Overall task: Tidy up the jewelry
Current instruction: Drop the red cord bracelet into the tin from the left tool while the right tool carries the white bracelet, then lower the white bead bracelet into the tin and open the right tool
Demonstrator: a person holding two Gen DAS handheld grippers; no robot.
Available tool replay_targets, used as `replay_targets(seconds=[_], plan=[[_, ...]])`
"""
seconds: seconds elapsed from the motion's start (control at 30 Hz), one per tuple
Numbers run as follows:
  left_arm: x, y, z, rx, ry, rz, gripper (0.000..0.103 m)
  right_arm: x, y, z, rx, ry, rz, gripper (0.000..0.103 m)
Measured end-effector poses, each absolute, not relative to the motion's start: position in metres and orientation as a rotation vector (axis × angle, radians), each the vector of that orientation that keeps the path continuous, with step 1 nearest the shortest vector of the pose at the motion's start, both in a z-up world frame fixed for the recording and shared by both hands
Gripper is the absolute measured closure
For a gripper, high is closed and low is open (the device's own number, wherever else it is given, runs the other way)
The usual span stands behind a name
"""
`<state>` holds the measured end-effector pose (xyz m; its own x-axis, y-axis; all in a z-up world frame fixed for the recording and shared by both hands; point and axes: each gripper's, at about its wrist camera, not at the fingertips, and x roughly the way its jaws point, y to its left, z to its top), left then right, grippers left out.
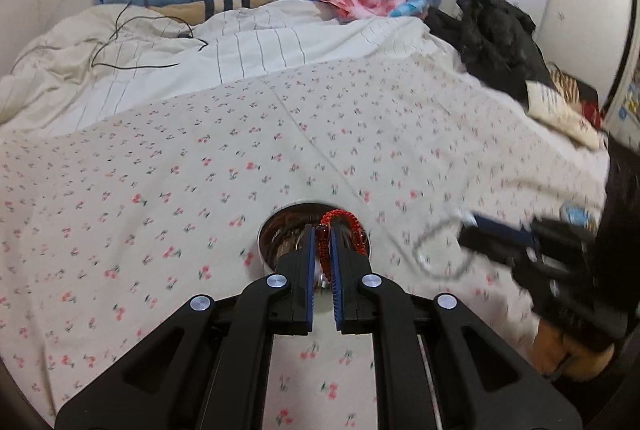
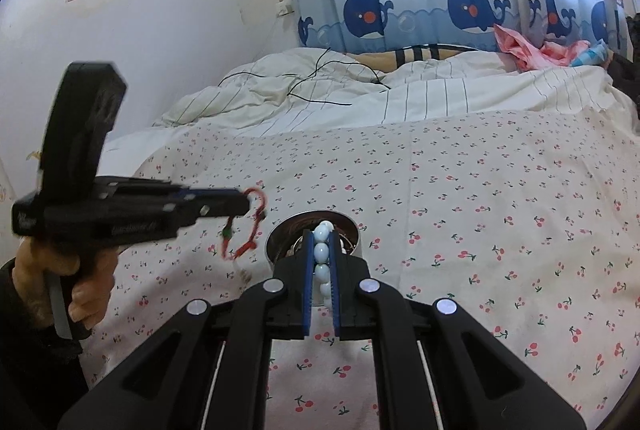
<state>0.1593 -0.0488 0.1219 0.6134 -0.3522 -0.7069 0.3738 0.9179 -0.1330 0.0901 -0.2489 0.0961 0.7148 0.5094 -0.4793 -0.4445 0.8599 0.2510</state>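
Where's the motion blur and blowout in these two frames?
Left wrist: the right gripper and the sheet by it smear, the red bracelet stays sharp. Right wrist: the left gripper and its red strand blur. Both: window blown out behind the curtain, fisheye bending.

Bed [image 2: 460, 190] with cherry-print sheet carries a round metal bowl [image 2: 354, 230]; striped white duvet [image 2: 440, 94], black cable [image 2: 320, 86] and pink cloth [image 2: 532, 50] lie beyond.

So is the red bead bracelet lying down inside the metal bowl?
No, the red bead bracelet hangs in the air from the left gripper, beside the metal bowl.
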Motion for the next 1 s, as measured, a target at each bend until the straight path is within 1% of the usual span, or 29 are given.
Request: replay_targets(seconds=[0.13,0.23,0.33,0.4,0.47,0.5,0.6,0.67,0.73,0.8,0.9,1.0], plan=[[0.184,-0.050,0.107,-0.038,0.863,-0.422,0.096,0.089,-0.251,0.098,0.133,0.563,0.528,0.095],[0.200,-0.055,0.088,-0.020,0.919,-0.405,0.096,0.091,-0.253,0.098,0.143,0.570,0.527,0.095],[0.211,-0.060,0.069,0.035,0.973,-0.369,0.094,0.091,-0.251,0.097,0.141,0.577,0.527,0.095],[0.213,-0.058,0.066,0.026,0.982,-0.364,0.084,0.093,-0.249,0.096,0.141,0.581,0.533,0.095],[0.210,-0.050,0.068,-0.008,0.963,-0.348,0.057,0.097,-0.247,0.098,0.162,0.584,0.552,0.095],[0.208,-0.046,0.070,-0.022,0.955,-0.344,0.055,0.100,-0.246,0.100,0.184,0.583,0.570,0.095],[0.200,-0.033,0.076,-0.052,0.940,-0.347,0.053,0.113,-0.240,0.109,0.240,0.572,0.634,0.095],[0.191,-0.022,0.077,-0.062,0.930,-0.336,0.050,0.124,-0.236,0.111,0.315,0.587,0.697,0.095],[0.183,-0.008,0.075,-0.088,0.926,-0.319,0.047,0.143,-0.231,0.102,0.431,0.632,0.783,0.095],[0.180,0.004,0.071,-0.119,0.932,-0.297,0.047,0.160,-0.225,0.090,0.476,0.688,0.793,0.095],[0.176,0.020,0.063,-0.160,0.946,-0.273,0.046,0.187,-0.216,0.062,0.423,0.809,0.688,0.094],[0.176,0.026,0.057,-0.175,0.961,-0.266,0.046,0.197,-0.210,0.043,0.345,0.859,0.608,0.094]])
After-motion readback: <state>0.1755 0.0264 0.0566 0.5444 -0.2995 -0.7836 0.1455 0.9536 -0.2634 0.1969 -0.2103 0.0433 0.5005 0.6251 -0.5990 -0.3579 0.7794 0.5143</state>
